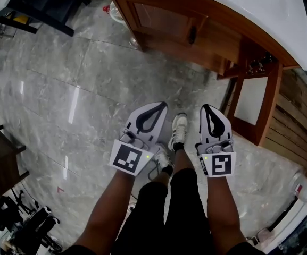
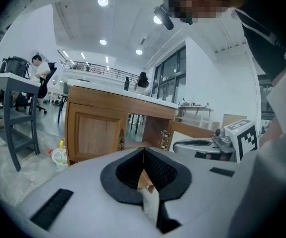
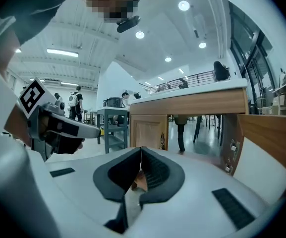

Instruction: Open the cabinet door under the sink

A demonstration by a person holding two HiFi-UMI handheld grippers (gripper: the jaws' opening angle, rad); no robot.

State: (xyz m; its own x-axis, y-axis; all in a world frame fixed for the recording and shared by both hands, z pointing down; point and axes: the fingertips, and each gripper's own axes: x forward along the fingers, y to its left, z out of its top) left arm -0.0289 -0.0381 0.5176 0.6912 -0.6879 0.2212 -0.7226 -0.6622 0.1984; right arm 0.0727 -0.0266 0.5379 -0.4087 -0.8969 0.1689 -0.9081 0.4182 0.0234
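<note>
You hold two tools, the left tool [image 1: 163, 105] and the right tool [image 1: 204, 107], bearing two marker cubes, the left cube [image 1: 127, 158] and the right cube [image 1: 221, 164]. Ahead stands one cabinet [image 1: 169, 45] under one white surface [image 1: 259, 9], with two doors: the shut door [image 1: 161, 19] and the open door [image 1: 251, 102]. Two shoes show on the floor [image 1: 79, 78], the forward shoe [image 1: 179, 129] and the rear shoe [image 1: 162, 155].

You have bright, even light from round ceiling lamps [image 2: 103, 2], which streak pale glare down the polished floor [image 1: 73, 102]. Both gripper views bulge like a fisheye, darken to black at the corners, and blur close up.
</note>
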